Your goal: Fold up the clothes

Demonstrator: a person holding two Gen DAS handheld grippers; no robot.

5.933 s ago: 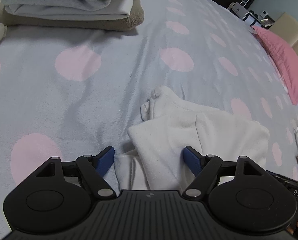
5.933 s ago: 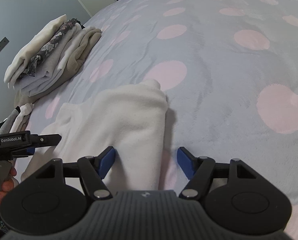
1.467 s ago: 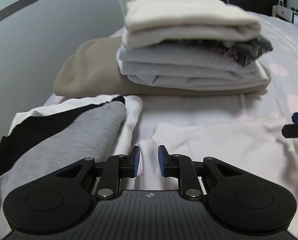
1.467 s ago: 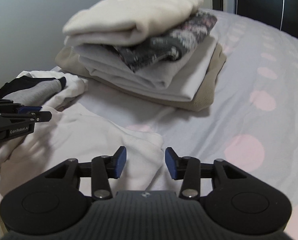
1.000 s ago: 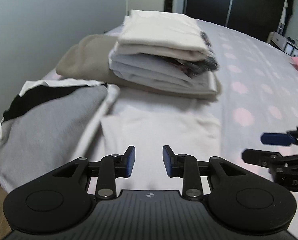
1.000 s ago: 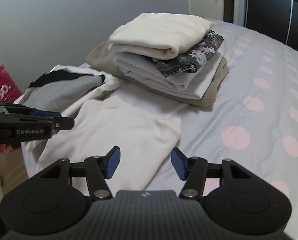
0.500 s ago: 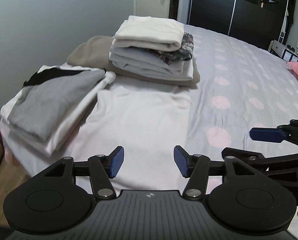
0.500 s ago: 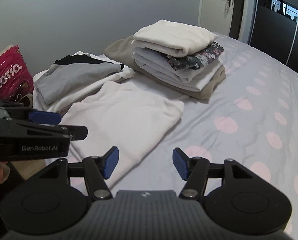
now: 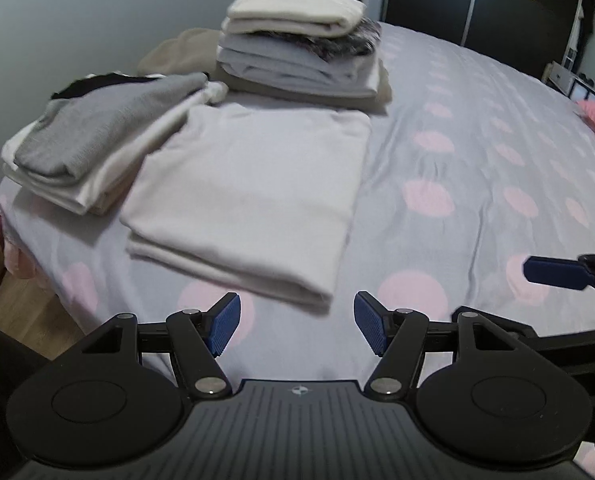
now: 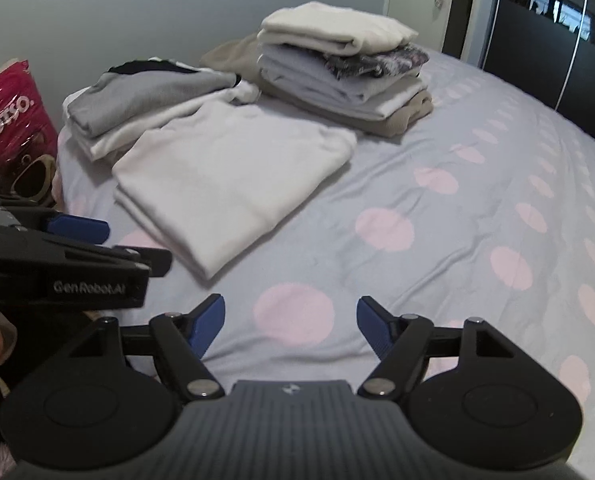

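Cream folded sweater [image 9: 253, 184] lies between two stacks [image 9: 297, 40] (both neatly folded).

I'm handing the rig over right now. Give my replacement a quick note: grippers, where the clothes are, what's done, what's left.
Left gripper: jaws opening, nothing between them.
Right gripper: the same, over bare bedspread.
White garment: folded, flat on the bed, apart from both grippers.
Beyond it: grey-topped pile to the left, tall stack behind.
Done: this garment's fold looks complete.
Left: maybe move it onto a pile; no unfolded clothes in view.
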